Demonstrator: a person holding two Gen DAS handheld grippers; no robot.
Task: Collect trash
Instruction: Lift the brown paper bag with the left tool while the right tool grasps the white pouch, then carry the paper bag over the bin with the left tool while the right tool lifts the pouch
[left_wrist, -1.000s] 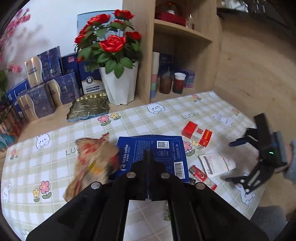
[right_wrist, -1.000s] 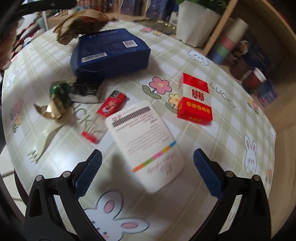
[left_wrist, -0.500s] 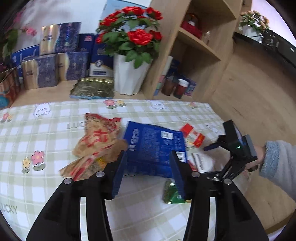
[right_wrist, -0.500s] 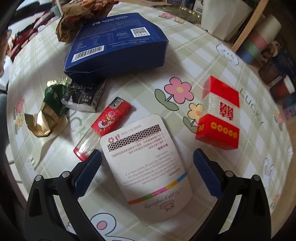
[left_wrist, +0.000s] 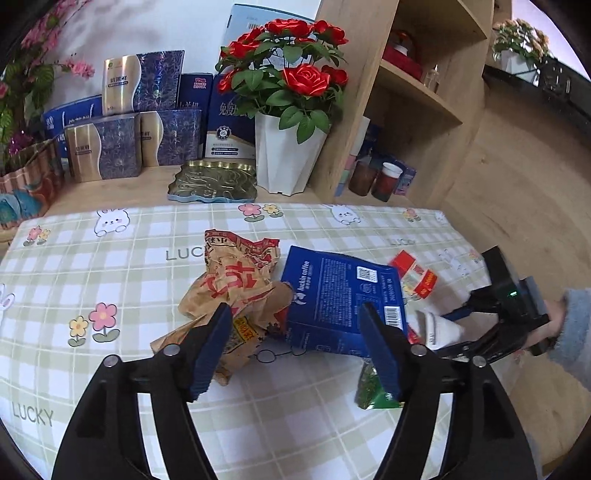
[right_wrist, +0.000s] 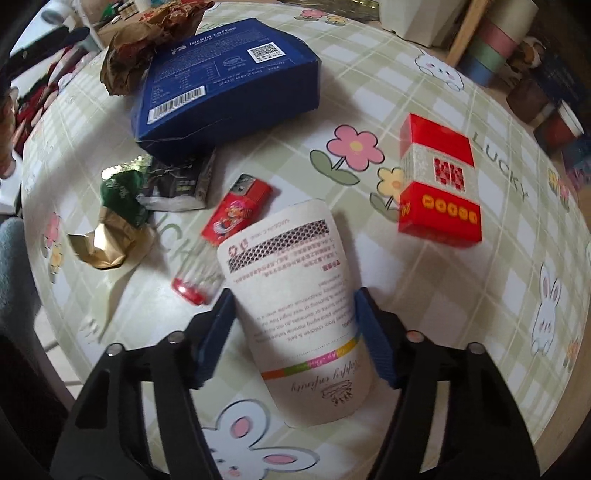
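Note:
Trash lies on the checked tablecloth (left_wrist: 110, 266). My left gripper (left_wrist: 295, 347) is open above a crumpled brown paper bag (left_wrist: 232, 291) and a blue coffee box (left_wrist: 343, 295). My right gripper (right_wrist: 293, 336) has closed in around a white pouch (right_wrist: 299, 295), its pads touching or nearly touching both edges. Next to the pouch lie a red lighter (right_wrist: 229, 229), a red cigarette pack (right_wrist: 439, 181), a green and gold wrapper (right_wrist: 118, 221) and a dark wrapper (right_wrist: 181, 184). The blue box (right_wrist: 229, 81) and brown bag (right_wrist: 144, 44) lie farther off. The right gripper shows in the left view (left_wrist: 480, 325).
A white pot of red roses (left_wrist: 284, 147), a gold tin tray (left_wrist: 212, 181) and gift boxes (left_wrist: 122, 144) stand at the back. A wooden shelf (left_wrist: 402, 92) with cups (left_wrist: 384, 181) stands at the back right. The table edge runs close under my right gripper.
My left gripper has opened wide and pulled back above the bag and box. My right gripper has moved down onto the white pouch and narrowed around it.

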